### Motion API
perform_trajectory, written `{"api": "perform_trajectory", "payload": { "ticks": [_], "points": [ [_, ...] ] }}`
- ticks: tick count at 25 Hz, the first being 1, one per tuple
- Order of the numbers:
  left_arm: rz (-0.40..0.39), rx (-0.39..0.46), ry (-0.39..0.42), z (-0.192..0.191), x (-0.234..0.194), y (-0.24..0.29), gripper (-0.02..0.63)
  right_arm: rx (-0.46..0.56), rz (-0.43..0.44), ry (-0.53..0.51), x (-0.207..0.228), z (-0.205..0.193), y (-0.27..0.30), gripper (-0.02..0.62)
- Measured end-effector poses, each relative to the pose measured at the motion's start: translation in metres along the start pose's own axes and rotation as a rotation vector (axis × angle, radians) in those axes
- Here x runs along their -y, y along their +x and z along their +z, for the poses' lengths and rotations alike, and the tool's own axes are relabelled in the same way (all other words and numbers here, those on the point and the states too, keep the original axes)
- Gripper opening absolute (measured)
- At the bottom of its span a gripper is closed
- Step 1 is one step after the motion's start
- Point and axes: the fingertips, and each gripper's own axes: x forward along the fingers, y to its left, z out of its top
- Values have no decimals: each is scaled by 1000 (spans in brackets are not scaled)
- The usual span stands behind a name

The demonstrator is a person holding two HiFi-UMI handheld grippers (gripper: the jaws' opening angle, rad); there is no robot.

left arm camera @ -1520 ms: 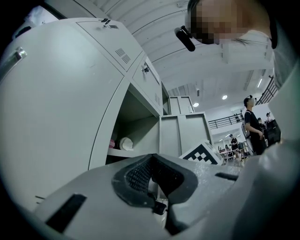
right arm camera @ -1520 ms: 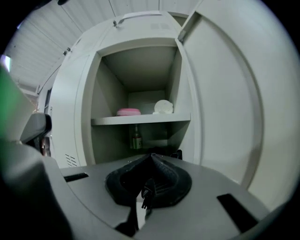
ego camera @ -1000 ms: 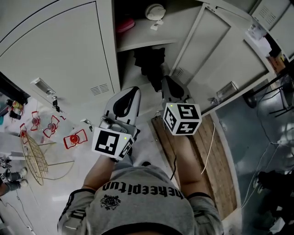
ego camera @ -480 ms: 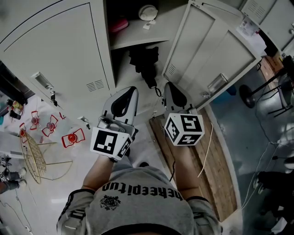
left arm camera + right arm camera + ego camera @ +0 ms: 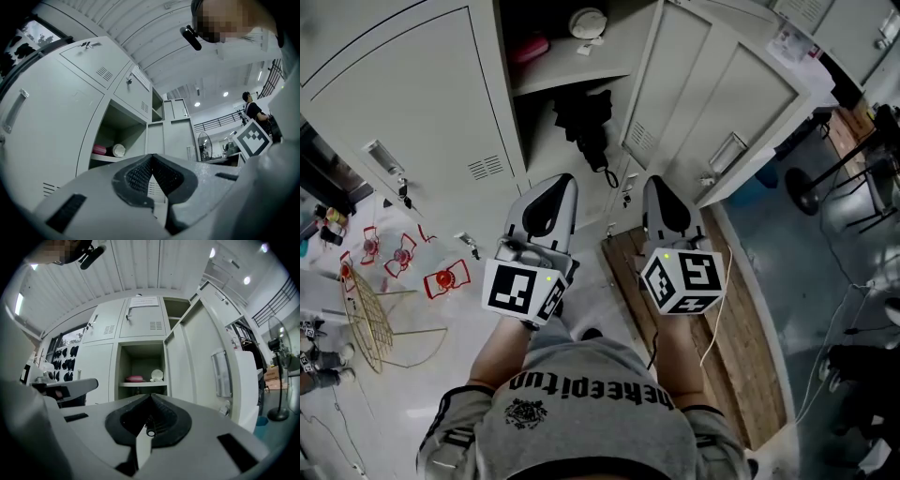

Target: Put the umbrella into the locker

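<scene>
Left gripper (image 5: pixel 563 180) and right gripper (image 5: pixel 655 182) both closed, empty, side by side before open locker (image 5: pixel 512 131); black umbrella (image 5: pixel 584 117) inside, below shelf (image 5: pixel 567 77).

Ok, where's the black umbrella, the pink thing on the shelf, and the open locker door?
black umbrella (image 5: pixel 583 117): head view, on its folded black cloth.
pink thing (image 5: pixel 528 47): head view, on its middle.
open locker door (image 5: pixel 712 84): head view, on the flat panel of the door.
</scene>
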Motion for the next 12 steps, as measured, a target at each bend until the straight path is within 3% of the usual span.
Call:
{"api": "perform_trajectory", "payload": {
  "ticks": [12],
  "points": [
    [-14, 19, -15, 4, 31, -6, 5, 33, -39, -7, 15, 8, -49, 3]
  ]
}}
